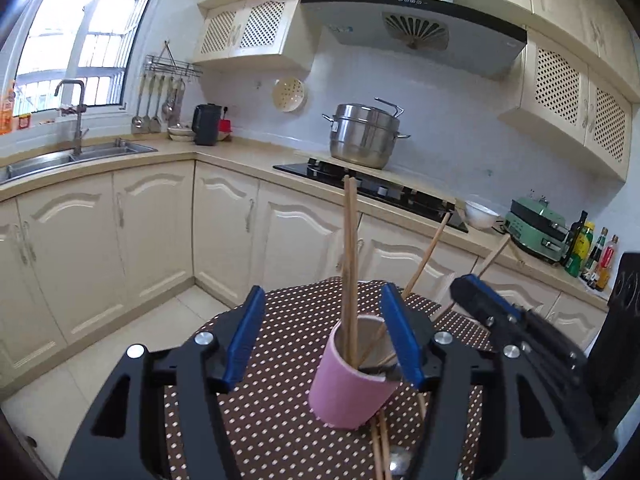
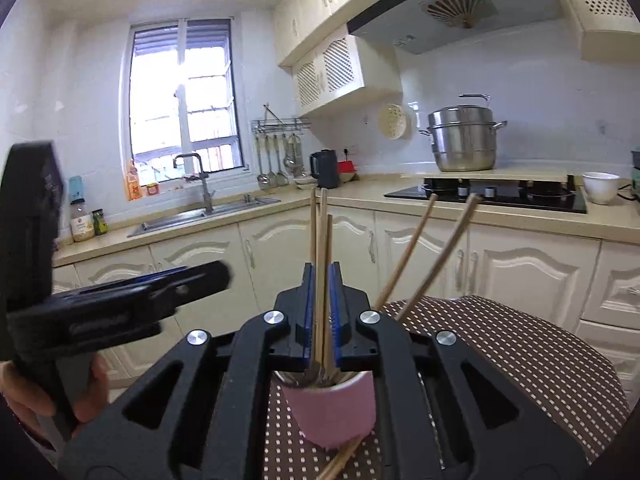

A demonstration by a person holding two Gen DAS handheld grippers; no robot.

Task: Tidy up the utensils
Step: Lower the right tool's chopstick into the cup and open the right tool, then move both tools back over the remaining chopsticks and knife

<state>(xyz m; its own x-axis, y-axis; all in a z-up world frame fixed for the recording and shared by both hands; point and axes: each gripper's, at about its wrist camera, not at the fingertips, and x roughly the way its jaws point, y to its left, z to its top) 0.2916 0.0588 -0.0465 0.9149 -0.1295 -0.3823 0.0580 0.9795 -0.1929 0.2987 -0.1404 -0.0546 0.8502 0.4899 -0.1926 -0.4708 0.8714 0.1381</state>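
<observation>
Upright wooden chopsticks stand in a pink cylindrical cup on the brown dotted tablecloth, clamped between the right gripper fingers directly above the cup. The left gripper is spread wide, straddling the cup, grasping nothing.

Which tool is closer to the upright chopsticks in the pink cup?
Right. The right tool is shut on the upright chopsticks above the pink cup. The left tool is open around the cup.
</observation>
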